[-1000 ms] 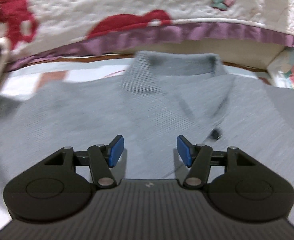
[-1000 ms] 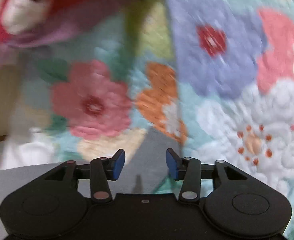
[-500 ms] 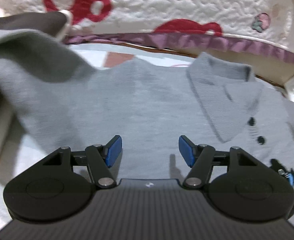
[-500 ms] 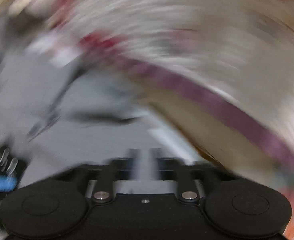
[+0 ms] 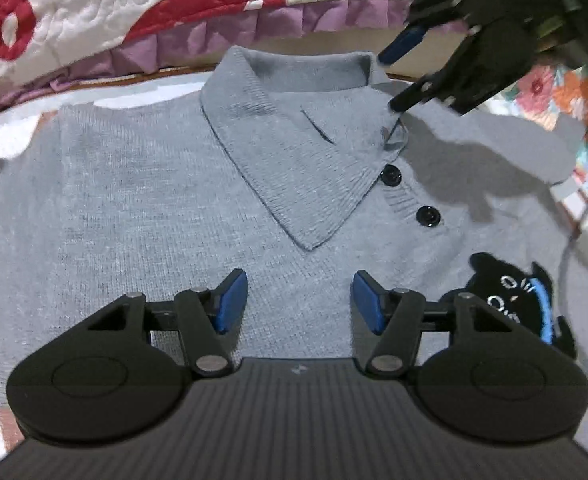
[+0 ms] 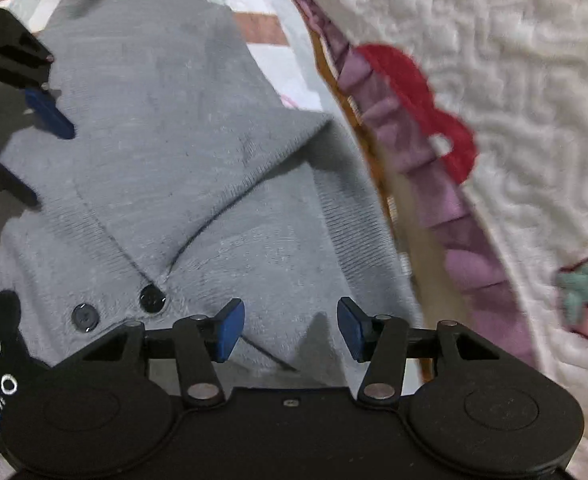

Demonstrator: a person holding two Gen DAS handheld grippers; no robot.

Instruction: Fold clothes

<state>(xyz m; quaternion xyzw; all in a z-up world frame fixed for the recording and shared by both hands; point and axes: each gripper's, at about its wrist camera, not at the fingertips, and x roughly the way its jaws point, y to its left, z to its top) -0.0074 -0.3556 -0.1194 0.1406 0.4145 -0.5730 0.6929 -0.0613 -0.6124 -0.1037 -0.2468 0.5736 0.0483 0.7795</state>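
The grey sweater [image 5: 142,200] lies flat on the bed, front side up. Its collar [image 5: 294,136] points away from the left camera, toward the quilt [image 5: 114,4] with the purple frill, so its long axis runs from the camera to the quilt. Two black buttons [image 5: 408,194] and a black cat patch [image 5: 510,296] are on the right of the collar. The left tool [image 5: 300,300] is wide open over the chest and holds nothing. The right tool [image 6: 290,326] is also open and empty, at the collar edge.
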